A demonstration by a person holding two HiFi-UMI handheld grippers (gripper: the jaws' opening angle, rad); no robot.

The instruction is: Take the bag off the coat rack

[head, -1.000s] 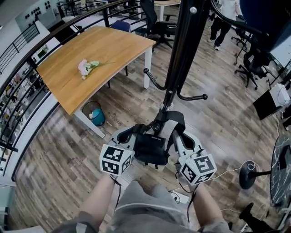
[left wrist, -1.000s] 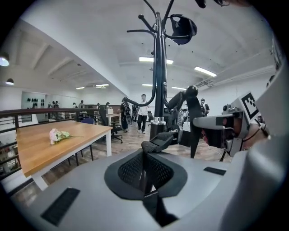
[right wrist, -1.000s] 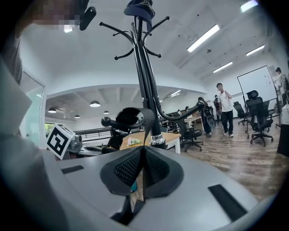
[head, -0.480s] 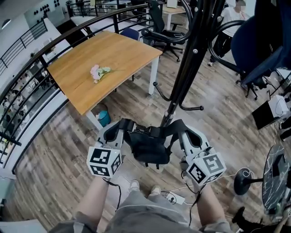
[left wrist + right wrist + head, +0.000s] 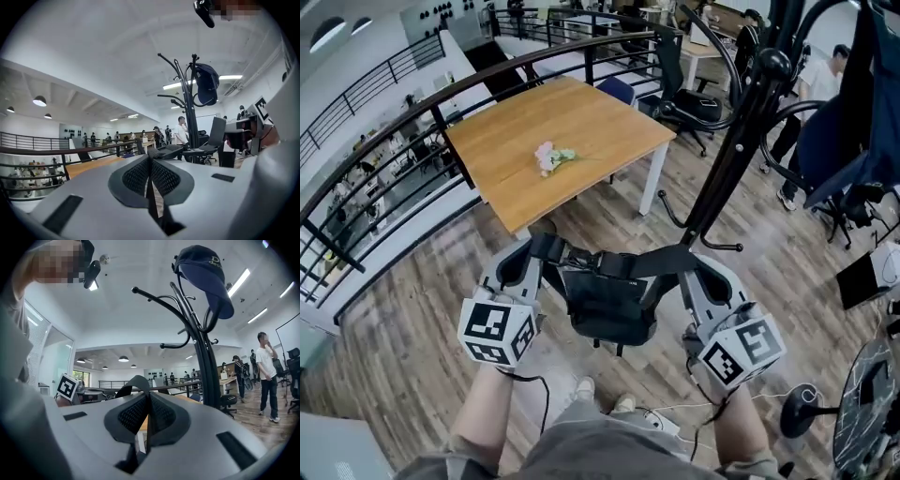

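Note:
A black bag hangs in the air between my two grippers by its strap. My left gripper is shut on the strap's left end. My right gripper is shut on its right end. In the left gripper view a thin black strap runs between the closed left gripper. In the right gripper view a strap loop rises over the closed right gripper. The black coat rack stands just right of the bag, and its hooks are level with it.
A wooden table with pink flowers stands ahead on the left, and a black railing runs behind it. Office chairs and a blue garment are near the rack. A navy cap tops the rack. A fan base and cables lie on the floor.
Both grippers have risen with the bag still held by its strap. The bag now hangs higher and further left of the rack's pole.

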